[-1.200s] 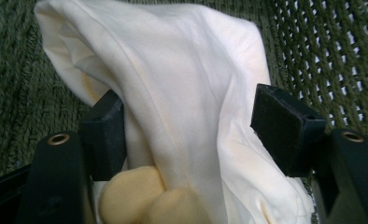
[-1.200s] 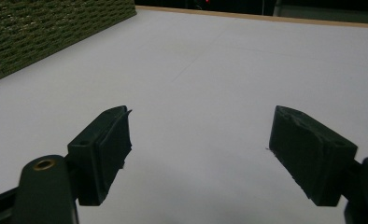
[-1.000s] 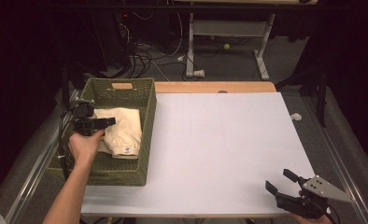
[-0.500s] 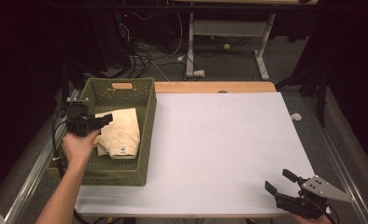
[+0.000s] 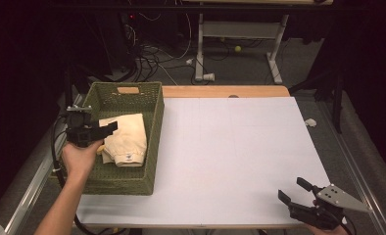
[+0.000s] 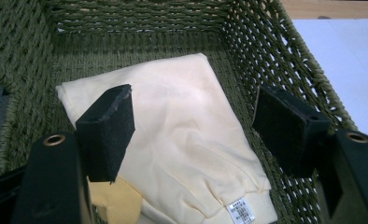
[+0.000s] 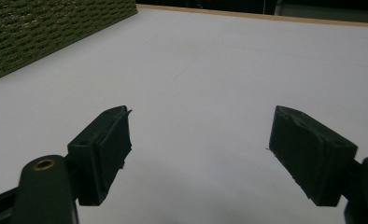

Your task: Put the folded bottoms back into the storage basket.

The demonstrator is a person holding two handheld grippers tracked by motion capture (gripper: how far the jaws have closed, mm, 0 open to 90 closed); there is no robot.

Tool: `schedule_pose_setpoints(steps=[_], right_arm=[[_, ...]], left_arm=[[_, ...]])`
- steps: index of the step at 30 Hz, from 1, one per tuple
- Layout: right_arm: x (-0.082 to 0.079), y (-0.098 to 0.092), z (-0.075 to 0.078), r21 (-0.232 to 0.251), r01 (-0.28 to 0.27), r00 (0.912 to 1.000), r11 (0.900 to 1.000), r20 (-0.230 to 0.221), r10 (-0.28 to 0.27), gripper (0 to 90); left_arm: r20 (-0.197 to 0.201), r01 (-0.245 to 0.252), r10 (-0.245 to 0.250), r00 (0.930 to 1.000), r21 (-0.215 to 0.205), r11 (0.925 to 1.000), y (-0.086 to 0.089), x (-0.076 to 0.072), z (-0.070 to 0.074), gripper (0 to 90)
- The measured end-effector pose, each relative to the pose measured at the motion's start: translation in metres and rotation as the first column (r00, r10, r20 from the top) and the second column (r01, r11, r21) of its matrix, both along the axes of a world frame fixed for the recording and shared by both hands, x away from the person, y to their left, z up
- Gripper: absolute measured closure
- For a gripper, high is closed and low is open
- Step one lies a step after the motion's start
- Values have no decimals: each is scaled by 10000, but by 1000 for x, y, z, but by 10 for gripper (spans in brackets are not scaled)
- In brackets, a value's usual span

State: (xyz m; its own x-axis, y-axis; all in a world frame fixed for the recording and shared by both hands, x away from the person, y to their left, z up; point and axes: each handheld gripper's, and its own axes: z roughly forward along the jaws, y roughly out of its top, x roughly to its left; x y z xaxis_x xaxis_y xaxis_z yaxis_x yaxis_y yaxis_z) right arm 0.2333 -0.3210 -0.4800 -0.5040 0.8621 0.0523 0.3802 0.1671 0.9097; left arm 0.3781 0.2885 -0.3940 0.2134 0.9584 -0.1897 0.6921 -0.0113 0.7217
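Two claws are in play, one at each lower corner of the high view. The left claw [image 5: 110,128], a black blocky tool held in a bare hand [image 5: 79,159], hangs over the near left part of a woven basket [image 5: 154,142]. Its jaws stand apart with nothing pressed between them; in the left gripper view the left claw [image 6: 194,128] shows two thick rectangular pads, matt and slightly frayed at the edges, with the cloth lying below and between them, untouched.

That cloth is a folded garment [image 5: 127,139] of soft, pale cream knit, lying flat on the basket floor, nearer the right wall than the left. Its folded edges are rounded, a ribbed hem bunches at the near end, and a small white printed label [image 6: 241,211] sits at that hem. A brighter yellow piece [image 6: 114,201] peeks out from under its near left corner.

The basket is oblong, olive green, made of thick twisted cord in an open weave, with a cut-out handle slot in its far wall.

The surface [image 5: 240,156] is smooth, flat and white, edged at the far side by a strip of light wood [image 5: 220,91].

The right claw [image 5: 291,191] rests low at the near right edge of the surface, carrying a grey three-cornered plate [image 5: 340,198]. Its jaws are also spread wide, holding nothing.
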Motion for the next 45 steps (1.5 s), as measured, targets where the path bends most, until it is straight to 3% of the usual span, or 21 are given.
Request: schedule_pose_setpoints(steps=[10,20,45], right_arm=[[0,0,0,-3,-21,10000,10000,-5,21,216],[0,0,0,-5,-12,10000,10000,5,12,215],[0,0,0,2,25,10000,10000,-4,-25,215]], left_arm=[[277,337,-338,9990,43,9994,-3,-9,3,277],[503,512,-495,9975,-326,9982,0,-18,5,277],[917,931,-898,9917,-330,9951,2,-45,4,278]])
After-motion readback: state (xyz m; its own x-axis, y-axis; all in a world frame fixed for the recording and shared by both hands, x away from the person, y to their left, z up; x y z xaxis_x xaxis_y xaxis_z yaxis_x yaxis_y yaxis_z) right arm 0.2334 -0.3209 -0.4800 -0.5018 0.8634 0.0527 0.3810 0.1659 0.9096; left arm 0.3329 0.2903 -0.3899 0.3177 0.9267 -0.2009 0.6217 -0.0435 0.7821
